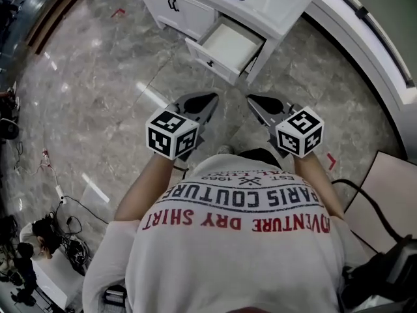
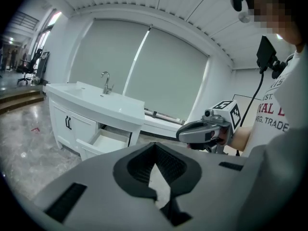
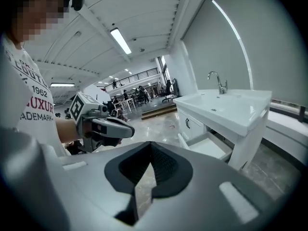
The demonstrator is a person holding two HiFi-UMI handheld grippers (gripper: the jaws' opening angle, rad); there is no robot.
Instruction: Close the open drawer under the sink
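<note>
The white drawer (image 1: 225, 46) stands pulled out of the vanity cabinet (image 1: 189, 8) under the sink, its inside empty. It also shows in the left gripper view as the drawer (image 2: 107, 141) and in the right gripper view as the drawer (image 3: 208, 147). My left gripper (image 1: 210, 99) and right gripper (image 1: 253, 100) hover side by side over the marble floor, a short way short of the drawer front, touching nothing. Both look shut and hold nothing: left gripper (image 2: 155, 150), right gripper (image 3: 151, 150).
A white curved tub ledge (image 1: 365, 34) runs along the right. The cabinet door with a black handle (image 1: 173, 4) is left of the drawer. Cables and gear (image 1: 55, 237) lie at lower left, a flat board (image 1: 391, 181) at right. Red tape marks (image 1: 118, 11) dot the floor.
</note>
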